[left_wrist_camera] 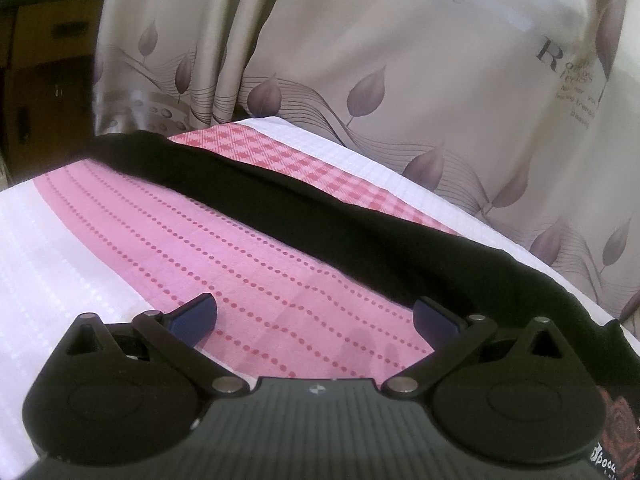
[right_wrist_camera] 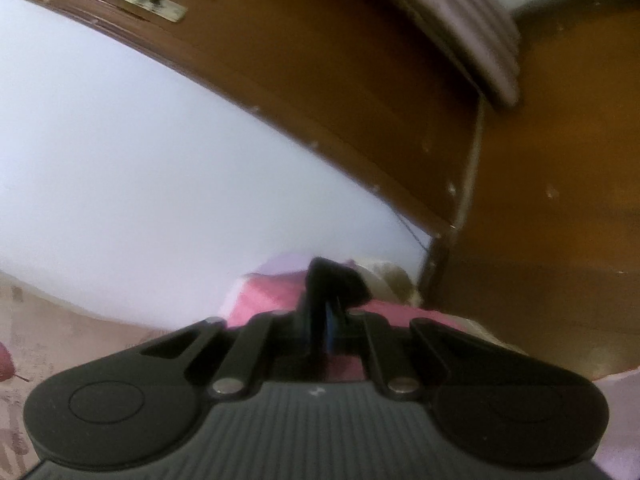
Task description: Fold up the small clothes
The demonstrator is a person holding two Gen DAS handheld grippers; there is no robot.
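Observation:
A black garment (left_wrist_camera: 352,216) lies in a long band across the pink and white bedspread (left_wrist_camera: 168,240), running from the upper left down to the lower right, where a red rose print shows on it. My left gripper (left_wrist_camera: 316,314) stands open just above the pink dotted cloth, its blue pads (left_wrist_camera: 196,314) apart with nothing between them; its right pad is close to the garment's edge. In the blurred right wrist view, my right gripper (right_wrist_camera: 326,316) is shut on a pinch of the black garment (right_wrist_camera: 340,280), which sticks up past the fingertips.
A beige curtain with leaf prints (left_wrist_camera: 400,60) hangs right behind the bed. Dark wooden furniture (left_wrist_camera: 44,64) stands at the far left. In the right wrist view a white wall (right_wrist_camera: 140,152), a brown wooden door (right_wrist_camera: 320,60) and its frame lie ahead.

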